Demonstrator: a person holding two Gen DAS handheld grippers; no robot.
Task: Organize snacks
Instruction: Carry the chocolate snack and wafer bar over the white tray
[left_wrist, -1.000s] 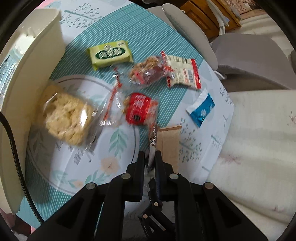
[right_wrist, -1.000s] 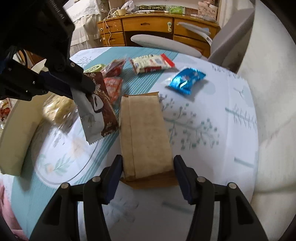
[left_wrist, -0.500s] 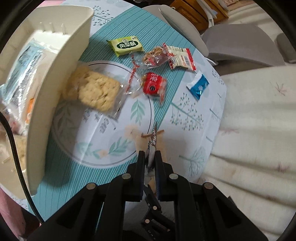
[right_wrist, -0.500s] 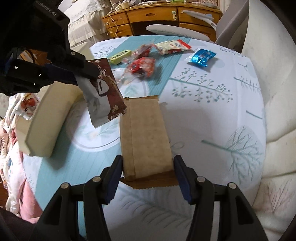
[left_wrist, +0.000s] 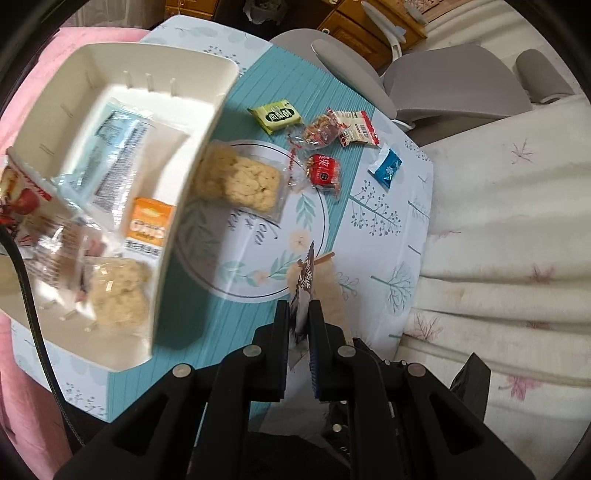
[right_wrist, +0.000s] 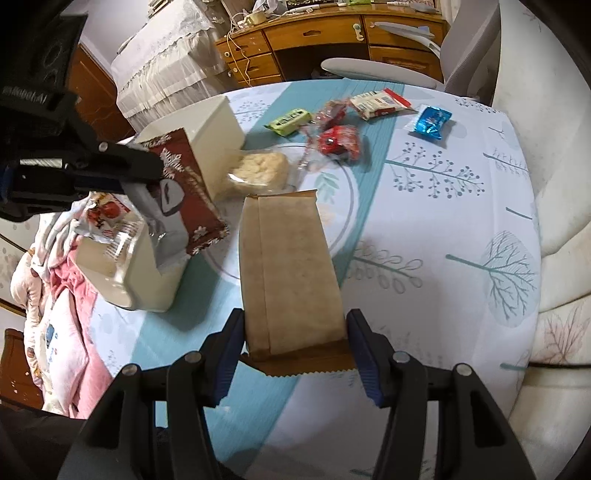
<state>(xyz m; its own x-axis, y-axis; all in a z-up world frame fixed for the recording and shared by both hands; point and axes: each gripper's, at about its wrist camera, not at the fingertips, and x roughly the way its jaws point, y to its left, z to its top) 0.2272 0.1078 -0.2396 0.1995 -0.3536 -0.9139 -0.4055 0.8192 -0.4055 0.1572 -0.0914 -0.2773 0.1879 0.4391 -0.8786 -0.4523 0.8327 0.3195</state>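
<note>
My left gripper (left_wrist: 299, 306) is shut on a dark red snack packet with white snowflakes (left_wrist: 304, 280), seen edge-on here. In the right wrist view the same packet (right_wrist: 188, 199) hangs from the left gripper (right_wrist: 147, 173) above the near end of a cream storage bin (right_wrist: 218, 125). My right gripper (right_wrist: 295, 325) is shut on a tan paper packet (right_wrist: 288, 266), held in the air over the table. The bin (left_wrist: 207, 122) holds several snack packets. A rice cake pack (left_wrist: 240, 177), a green pack (left_wrist: 275, 116), a red pack (left_wrist: 325, 171) and a blue pack (left_wrist: 386, 168) lie loose on the tablecloth.
A white-and-red pack (left_wrist: 356, 127) and a clear nut candy pack (left_wrist: 317, 129) lie at the far side of the table. A grey chair (left_wrist: 443, 85) stands beyond it, a white quilted cover (left_wrist: 498, 240) lies to the right, and pink bedding (right_wrist: 70, 321) sits left of the bin.
Both grippers have risen with their packets and moved toward the bin. The table looks farther away, and the bin's inside has come into the left wrist view.
</note>
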